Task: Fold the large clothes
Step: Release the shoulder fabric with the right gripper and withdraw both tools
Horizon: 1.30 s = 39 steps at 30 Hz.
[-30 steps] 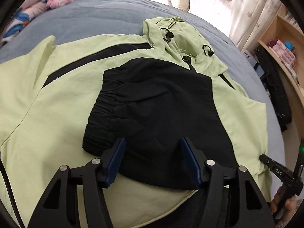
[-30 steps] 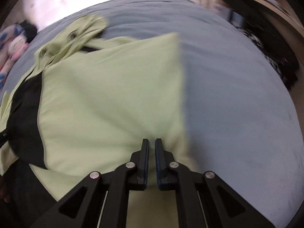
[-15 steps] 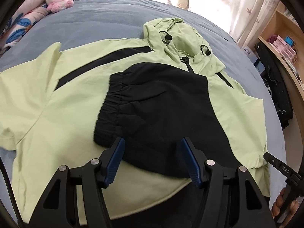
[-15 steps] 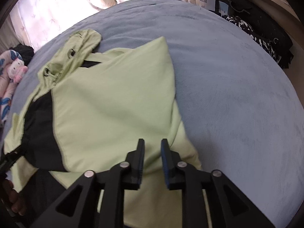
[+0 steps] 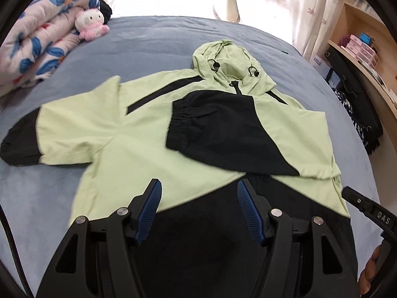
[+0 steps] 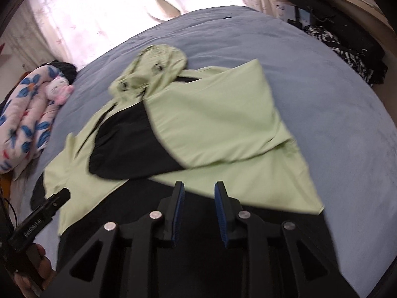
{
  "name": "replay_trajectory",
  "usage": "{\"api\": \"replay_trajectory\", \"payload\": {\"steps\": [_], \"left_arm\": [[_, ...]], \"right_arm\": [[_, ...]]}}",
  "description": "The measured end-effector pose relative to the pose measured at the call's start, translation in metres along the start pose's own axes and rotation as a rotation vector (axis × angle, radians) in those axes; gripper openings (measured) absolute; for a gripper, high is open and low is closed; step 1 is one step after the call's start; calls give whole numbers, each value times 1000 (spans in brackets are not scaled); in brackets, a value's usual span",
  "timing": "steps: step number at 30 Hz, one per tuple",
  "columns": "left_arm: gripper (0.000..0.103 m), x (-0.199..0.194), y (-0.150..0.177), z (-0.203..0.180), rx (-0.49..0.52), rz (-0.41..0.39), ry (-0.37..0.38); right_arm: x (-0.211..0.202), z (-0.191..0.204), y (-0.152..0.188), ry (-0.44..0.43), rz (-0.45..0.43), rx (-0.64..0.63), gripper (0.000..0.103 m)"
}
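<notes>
A light green hooded jacket point(image 5: 139, 136) with black panels lies front up on the blue-grey bed point(image 5: 148, 42). Its right sleeve with a black cuff point(image 5: 211, 129) is folded across the chest. Its left sleeve point(image 5: 22, 141) lies spread out to the side. The hood point(image 5: 230, 59) points to the far end. My left gripper point(image 5: 198, 198) is open and empty above the black hem. In the right wrist view the jacket point(image 6: 223, 124) shows the folded sleeve, and my right gripper point(image 6: 198, 193) is open and empty above the hem.
A floral quilt point(image 5: 32, 44) and a pink plush toy point(image 5: 90, 24) lie at the bed's far left. Wooden shelves point(image 5: 359, 49) and dark hanging clothes point(image 5: 357, 104) stand to the right. Curtains point(image 6: 99, 12) hang behind the bed.
Both grippers have pulled back toward the jacket's hem, so more of the jacket shows. The right gripper, nearly shut a second ago, has opened and let go of the folded sleeve.
</notes>
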<state>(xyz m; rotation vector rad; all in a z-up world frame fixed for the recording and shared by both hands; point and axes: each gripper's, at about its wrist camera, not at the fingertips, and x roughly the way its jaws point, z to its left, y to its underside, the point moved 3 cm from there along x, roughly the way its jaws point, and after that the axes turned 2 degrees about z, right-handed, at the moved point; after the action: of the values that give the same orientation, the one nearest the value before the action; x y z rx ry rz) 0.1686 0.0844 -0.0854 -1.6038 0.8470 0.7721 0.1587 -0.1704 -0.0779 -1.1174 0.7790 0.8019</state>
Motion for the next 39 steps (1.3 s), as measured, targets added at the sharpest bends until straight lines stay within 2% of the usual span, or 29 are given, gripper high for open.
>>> {"api": "replay_trajectory", "payload": {"steps": [4, 11, 14, 16, 23, 30, 39], "left_arm": [[64, -35, 14, 17, -11, -19, 4], [65, -75, 22, 76, -79, -69, -11], [65, -82, 25, 110, -123, -84, -30], [65, -83, 26, 132, -150, -90, -48], [66, -65, 31, 219, -265, -70, -83], [66, -36, 27, 298, -370, -46, -103], [66, 14, 17, 385, -528, 2, -40]], "right_arm": [[-14, 38, 17, -35, -4, -53, 25], [-32, 103, 38, -24, -50, -186, 26], [-31, 134, 45, -37, -68, -231, 37], [-30, 152, 48, -42, -87, -252, 38], [-8, 216, 51, -67, -120, -304, 38], [36, 276, 50, -94, -102, -340, 38], [88, 328, 53, -95, -73, -390, 38]]}}
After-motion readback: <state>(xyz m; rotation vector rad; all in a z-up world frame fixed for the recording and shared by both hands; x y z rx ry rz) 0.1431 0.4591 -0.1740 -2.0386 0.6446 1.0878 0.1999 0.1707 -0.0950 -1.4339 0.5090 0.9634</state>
